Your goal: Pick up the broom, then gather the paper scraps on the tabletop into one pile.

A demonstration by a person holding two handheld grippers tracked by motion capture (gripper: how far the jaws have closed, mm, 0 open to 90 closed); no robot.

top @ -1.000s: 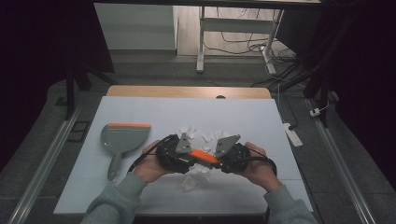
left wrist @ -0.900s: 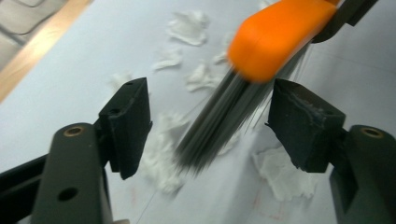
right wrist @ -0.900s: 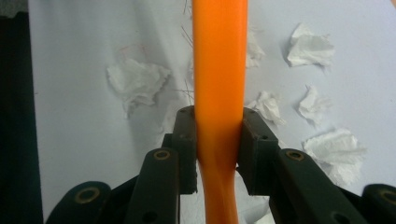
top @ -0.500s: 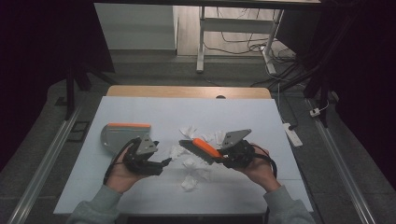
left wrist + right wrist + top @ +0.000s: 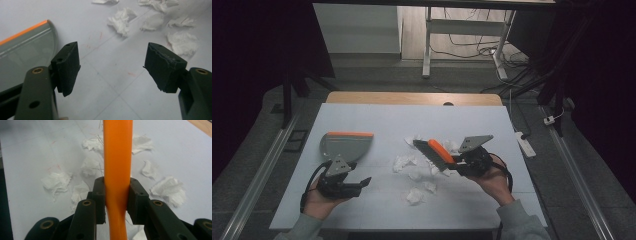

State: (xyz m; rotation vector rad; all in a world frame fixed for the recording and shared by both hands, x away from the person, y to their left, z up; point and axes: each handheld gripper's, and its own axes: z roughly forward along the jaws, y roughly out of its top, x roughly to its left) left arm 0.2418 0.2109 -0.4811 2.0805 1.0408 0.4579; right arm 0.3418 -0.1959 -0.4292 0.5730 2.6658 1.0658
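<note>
Right gripper (image 5: 451, 166): clamped shut on the orange handle of a small hand brush (image 5: 435, 153); in the right gripper view the jaws pinched the orange plastic handle (image 5: 117, 165) from both sides.
Hand brush: held above the table, its dark bristle head pointing toward ten o'clock from the right hand (image 5: 492, 176), over the scraps.
Left gripper (image 5: 362, 184): jaws spread apart with nothing between them; the pads (image 5: 67, 66) stood over bare table.
Grey plastic dustpan with an orange front edge (image 5: 344, 145): lying flat on the table at twelve o'clock of the left gripper, just beside it.
Crumpled white paper scraps (image 5: 404, 162): scattered mid-table, between the dustpan and the right gripper, at about two o'clock of the left gripper.
White table top (image 5: 377, 117): carried everything.
</note>
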